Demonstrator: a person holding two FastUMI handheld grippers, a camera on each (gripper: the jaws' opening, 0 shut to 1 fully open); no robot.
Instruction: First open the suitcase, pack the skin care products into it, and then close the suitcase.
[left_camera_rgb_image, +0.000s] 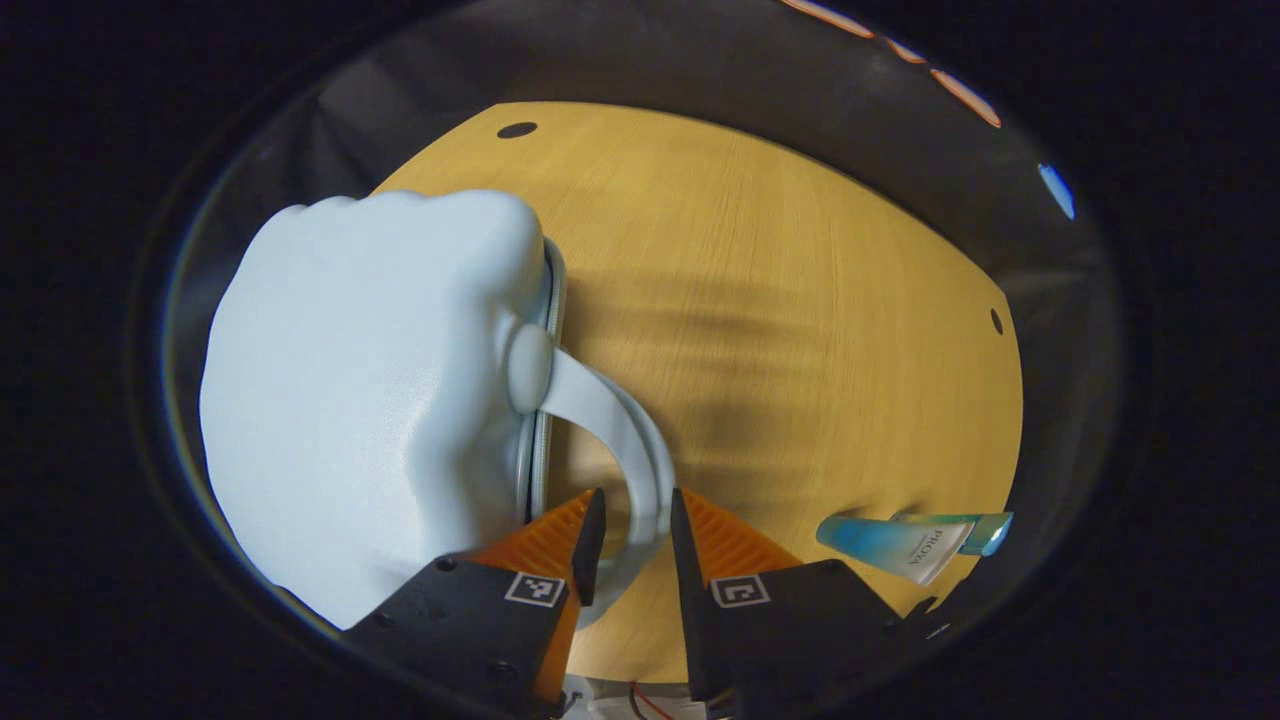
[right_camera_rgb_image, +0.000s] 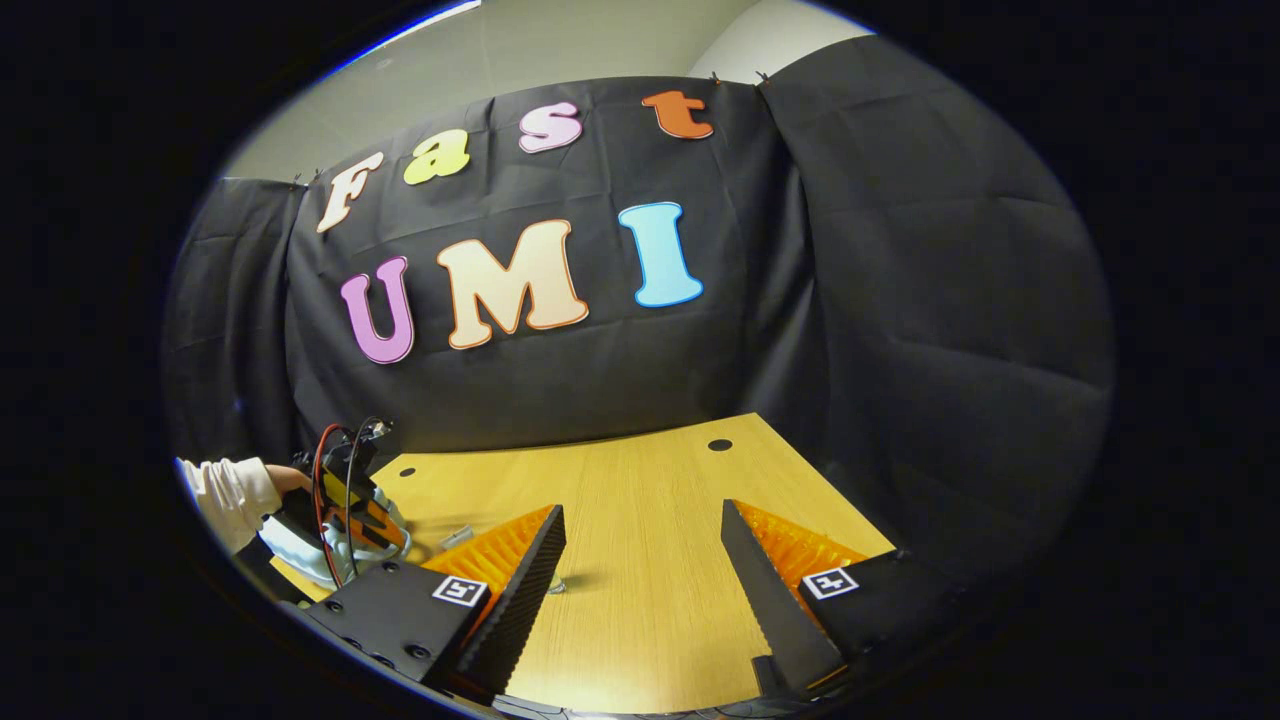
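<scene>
Left gripper view: left gripper (left_camera_rgb_image: 630, 535) fingers narrowly straddle suitcase handle (left_camera_rgb_image: 625, 430); right gripper (right_camera_rgb_image: 640, 560) wide.

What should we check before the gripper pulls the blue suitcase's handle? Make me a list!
1. Handle between the left gripper's fingers: ok.
2. Fingers pressing the handle: not ok, gaps on both sides.
3. Suitcase open: not ok, the zipper seam looks closed.
4. Skin care tubes waiting on the table: ok.
5. Right gripper free: ok, open, holding nothing.
</scene>
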